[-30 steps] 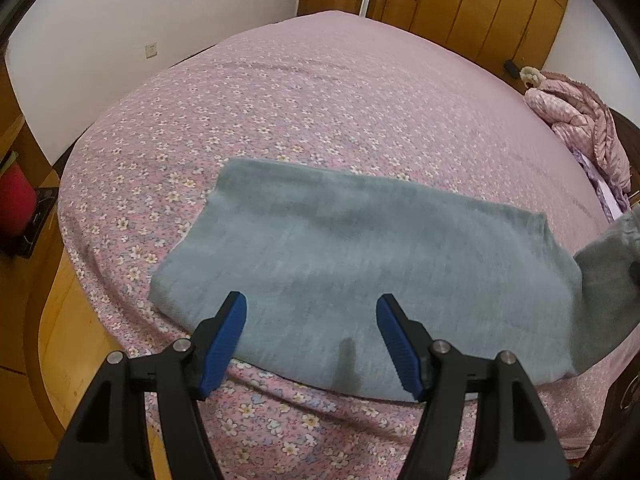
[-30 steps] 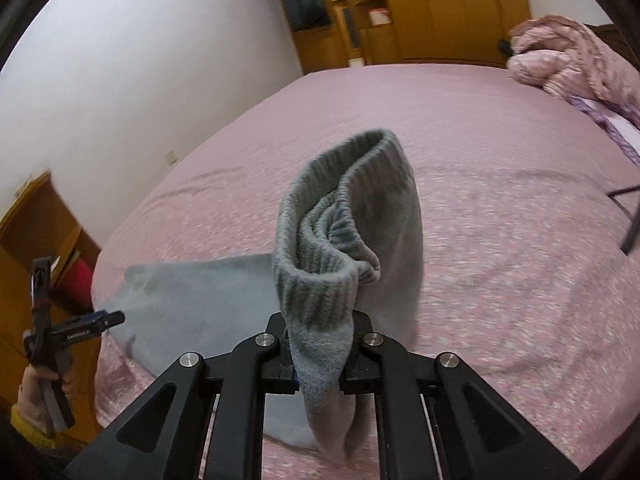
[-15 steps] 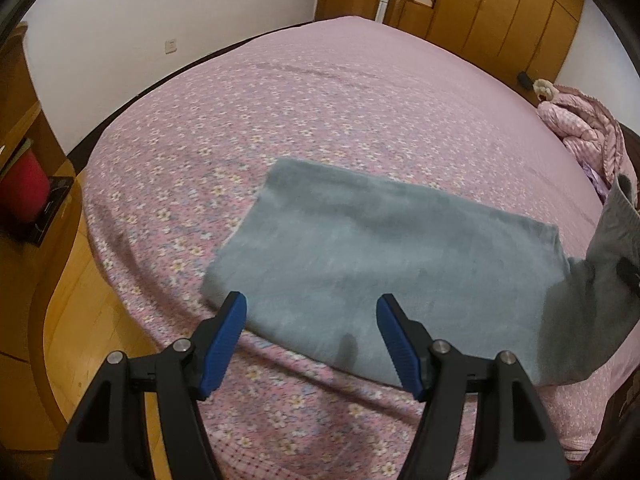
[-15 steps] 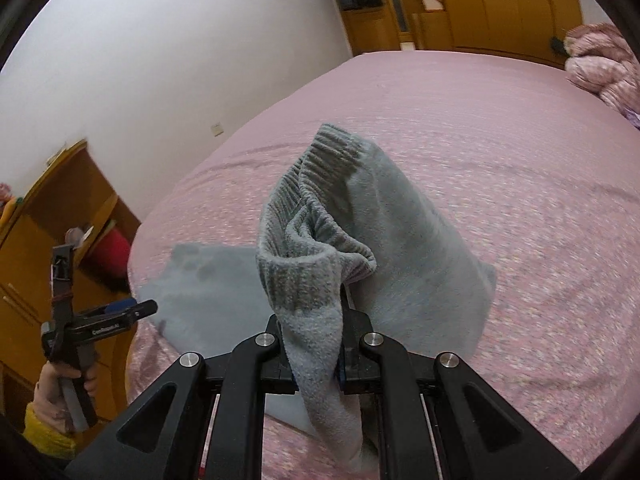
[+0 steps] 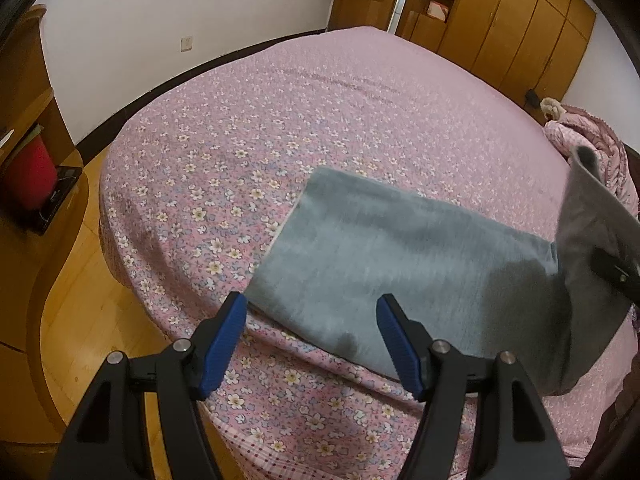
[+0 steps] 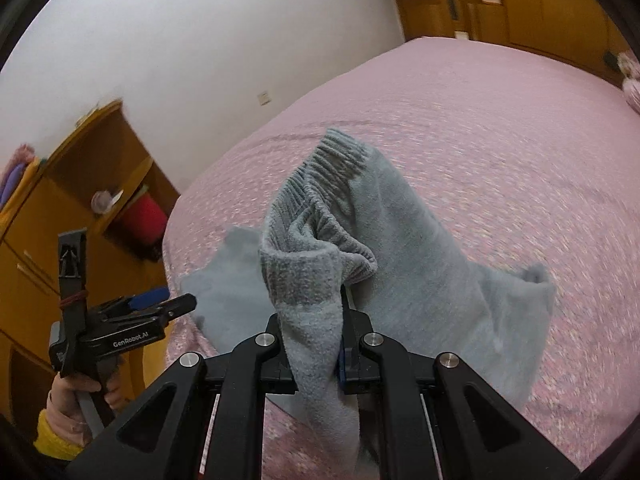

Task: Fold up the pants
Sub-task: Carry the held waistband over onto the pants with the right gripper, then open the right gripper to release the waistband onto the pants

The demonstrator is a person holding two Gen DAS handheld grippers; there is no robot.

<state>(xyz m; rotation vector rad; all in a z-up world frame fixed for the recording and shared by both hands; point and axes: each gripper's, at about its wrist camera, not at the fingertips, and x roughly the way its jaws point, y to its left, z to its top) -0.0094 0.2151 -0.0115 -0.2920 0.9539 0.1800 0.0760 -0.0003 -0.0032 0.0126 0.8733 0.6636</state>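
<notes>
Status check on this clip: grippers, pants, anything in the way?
Right gripper shut on grey pants, ribbed end lifted over the bed. Left gripper open, empty. Nothing in the way.

Pink floral bedspread (image 5: 248,128) covers the bed. White wall (image 5: 160,20) with a socket (image 5: 186,43). Wooden wardrobe (image 5: 504,28) at the far end. Pink quilt (image 5: 592,148) bunched at the bed's right edge. Red container (image 5: 30,174) in a wooden shelf unit (image 6: 92,152), wood floor (image 5: 100,320).

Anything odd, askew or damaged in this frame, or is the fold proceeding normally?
Nothing stands out. The right gripper is shut on the ribbed end of the grey pants, lifted above the bed; the rest lies flat.
</notes>
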